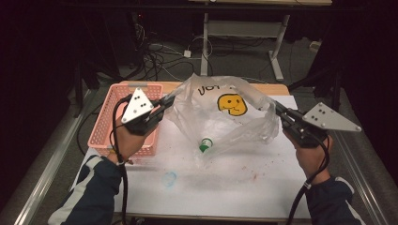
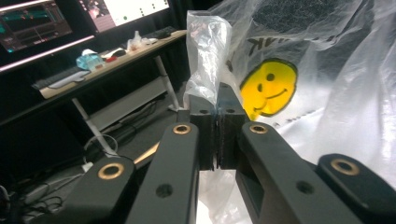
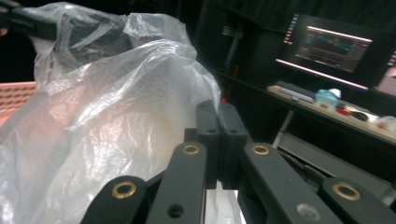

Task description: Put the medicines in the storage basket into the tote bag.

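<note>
A clear plastic bag [image 1: 220, 117] printed with a yellow smiley face [image 1: 232, 104] hangs stretched between both grippers over the white table [image 1: 225, 183]. A bottle with a green cap [image 1: 205, 144] lies low inside the bag. My left gripper [image 1: 170, 100] is shut on the bag's left handle, a bunched strip of plastic [image 2: 205, 56] that rises from its fingertips [image 2: 215, 100], with the smiley face [image 2: 270, 86] just beyond. My right gripper [image 1: 278, 108] is shut on the bag's right edge, and the bag [image 3: 116, 126] billows to the left of its closed fingertips [image 3: 218, 109].
A pink perforated basket [image 1: 105, 123] stands on the table's left side, under my left hand. A faint blue mark [image 1: 170, 178] and brown specks [image 1: 256, 176] stain the table. Cables and desk legs [image 1: 204, 42] lie beyond the far edge. A desk with monitors [image 3: 334, 46] stands further off.
</note>
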Demonstrator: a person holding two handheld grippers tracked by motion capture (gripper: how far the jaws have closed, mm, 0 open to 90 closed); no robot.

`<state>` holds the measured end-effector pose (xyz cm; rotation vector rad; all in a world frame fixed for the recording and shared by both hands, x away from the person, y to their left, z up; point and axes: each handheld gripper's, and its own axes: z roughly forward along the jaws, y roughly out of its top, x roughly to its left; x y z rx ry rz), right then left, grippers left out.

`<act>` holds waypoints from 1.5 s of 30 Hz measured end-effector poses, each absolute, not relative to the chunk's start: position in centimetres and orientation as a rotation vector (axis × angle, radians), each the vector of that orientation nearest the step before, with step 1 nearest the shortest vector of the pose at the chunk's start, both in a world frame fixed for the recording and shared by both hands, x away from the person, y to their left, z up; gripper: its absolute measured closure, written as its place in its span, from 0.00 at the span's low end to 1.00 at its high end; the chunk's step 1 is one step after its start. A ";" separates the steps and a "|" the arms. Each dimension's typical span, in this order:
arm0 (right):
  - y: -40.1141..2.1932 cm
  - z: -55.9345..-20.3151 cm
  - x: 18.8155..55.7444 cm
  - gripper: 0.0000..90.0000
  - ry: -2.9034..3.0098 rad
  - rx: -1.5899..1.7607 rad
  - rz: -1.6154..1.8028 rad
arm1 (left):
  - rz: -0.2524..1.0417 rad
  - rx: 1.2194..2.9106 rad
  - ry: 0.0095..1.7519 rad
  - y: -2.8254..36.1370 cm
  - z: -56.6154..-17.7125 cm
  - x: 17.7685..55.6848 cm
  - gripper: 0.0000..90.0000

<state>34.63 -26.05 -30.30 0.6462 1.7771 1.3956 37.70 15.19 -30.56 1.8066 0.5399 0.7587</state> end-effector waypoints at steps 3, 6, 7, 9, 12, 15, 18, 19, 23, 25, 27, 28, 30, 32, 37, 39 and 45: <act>-26.5 -30.2 36.6 1.00 1.783 0.701 1.372 | 0.751 1.821 0.551 14.0 -30.7 39.6 0.95; -27.1 -30.4 39.0 1.00 1.795 0.775 1.355 | 0.789 1.842 0.556 13.0 -30.8 41.0 0.95; -27.3 -30.5 39.8 1.00 1.791 0.796 1.331 | 0.796 1.841 0.562 12.9 -30.9 41.4 0.95; -27.9 -30.6 41.1 1.00 1.784 0.835 1.299 | 0.777 1.822 0.595 12.8 -30.9 42.3 0.95; -28.9 -30.8 42.9 1.00 1.773 0.912 1.271 | 0.781 1.814 0.648 12.9 -31.0 43.7 0.95; -29.6 -31.4 44.6 1.00 1.778 0.977 1.224 | 0.803 1.811 0.693 12.9 -31.3 45.0 0.95; -30.4 -32.0 45.9 1.00 1.785 1.033 1.185 | 0.810 1.805 0.739 13.0 -31.6 46.2 0.95; -30.6 -32.2 46.2 1.00 1.782 1.049 1.182 | 0.811 1.803 0.752 13.1 -31.7 46.6 0.95; -31.2 -32.7 47.3 1.00 1.786 1.077 1.123 | 0.824 1.819 0.791 12.8 -32.2 47.8 0.95; -31.5 -32.8 47.7 1.00 1.776 1.088 1.100 | 0.826 1.814 0.808 12.8 -32.0 48.4 0.95; -31.9 -32.7 48.0 1.00 1.774 1.098 1.092 | 0.821 1.799 0.815 12.9 -31.6 48.7 0.95; -32.0 -32.6 48.1 1.00 1.770 1.099 1.091 | 0.828 1.799 0.810 12.8 -31.3 48.7 0.95; -32.1 -32.2 48.2 1.00 1.766 1.099 1.088 | 0.850 1.801 0.799 12.5 -30.9 48.7 0.95; -32.0 -31.8 48.4 1.00 1.762 1.089 1.065 | 0.862 1.791 0.793 12.3 -30.2 48.8 0.95; -32.1 -30.4 48.7 1.00 1.738 1.085 1.078 | 0.863 1.775 0.794 11.8 -28.9 48.9 0.95; -32.1 -30.2 49.0 1.00 1.736 1.091 1.076 | 0.863 1.788 0.794 11.4 -29.1 49.1 0.94; -31.9 -31.4 50.2 1.00 1.769 1.148 1.054 | 0.786 1.814 0.813 10.2 -31.0 49.7 0.68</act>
